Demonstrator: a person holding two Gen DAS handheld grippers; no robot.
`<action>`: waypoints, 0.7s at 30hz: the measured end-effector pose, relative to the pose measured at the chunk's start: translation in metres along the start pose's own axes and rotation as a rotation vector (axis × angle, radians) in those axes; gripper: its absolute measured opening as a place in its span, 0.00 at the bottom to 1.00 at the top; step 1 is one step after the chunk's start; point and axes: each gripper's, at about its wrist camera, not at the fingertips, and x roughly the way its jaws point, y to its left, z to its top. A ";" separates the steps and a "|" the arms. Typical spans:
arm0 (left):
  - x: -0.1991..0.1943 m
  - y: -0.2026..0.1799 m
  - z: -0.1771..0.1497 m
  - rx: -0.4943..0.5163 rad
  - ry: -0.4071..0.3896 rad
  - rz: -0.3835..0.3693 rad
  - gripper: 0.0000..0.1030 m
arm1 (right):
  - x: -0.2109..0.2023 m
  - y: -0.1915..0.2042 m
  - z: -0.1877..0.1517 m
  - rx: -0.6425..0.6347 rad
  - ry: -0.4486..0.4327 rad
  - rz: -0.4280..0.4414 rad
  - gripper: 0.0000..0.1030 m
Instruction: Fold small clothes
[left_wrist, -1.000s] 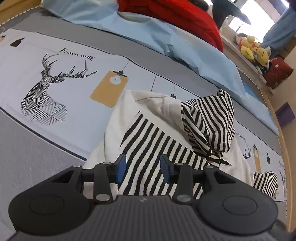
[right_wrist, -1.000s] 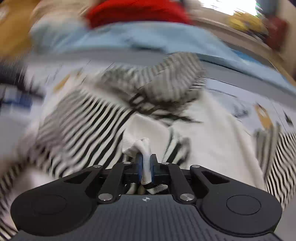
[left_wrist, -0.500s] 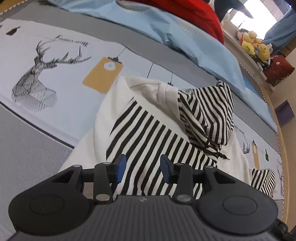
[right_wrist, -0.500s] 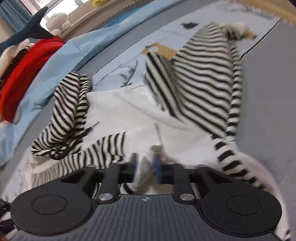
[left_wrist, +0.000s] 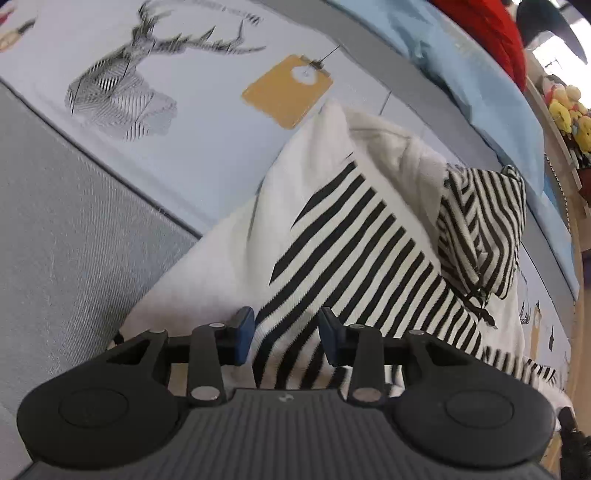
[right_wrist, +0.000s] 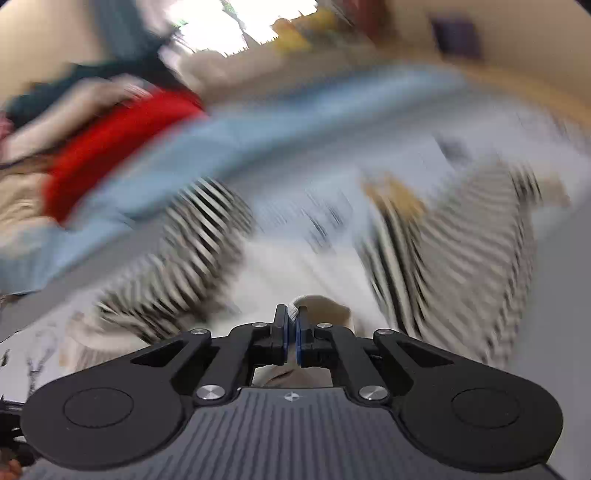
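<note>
Left hand-held gripper (left_wrist: 286, 334) gapes over the hoodie (left_wrist: 354, 236); right (right_wrist: 291, 332) pinches blurred white fabric.

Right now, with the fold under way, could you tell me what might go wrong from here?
1. The right gripper is shut on only a thin edge of the striped hoodie; its view is smeared with motion, so a fast pull could tug the fabric out.
2. The left gripper is open over the striped sleeve, pinning nothing, so the garment may slide on the bedsheet.
3. The hood lies bunched; folding over it may leave a lump.
</note>
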 end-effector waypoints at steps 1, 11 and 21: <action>-0.003 -0.004 -0.001 0.020 -0.008 -0.014 0.41 | -0.004 0.002 0.003 -0.002 -0.018 -0.002 0.03; -0.004 -0.071 -0.035 0.388 0.059 -0.170 0.44 | 0.020 -0.021 -0.013 0.081 0.106 -0.245 0.08; 0.028 -0.087 -0.067 0.554 0.157 -0.036 0.54 | 0.063 -0.026 -0.031 0.202 0.379 -0.096 0.35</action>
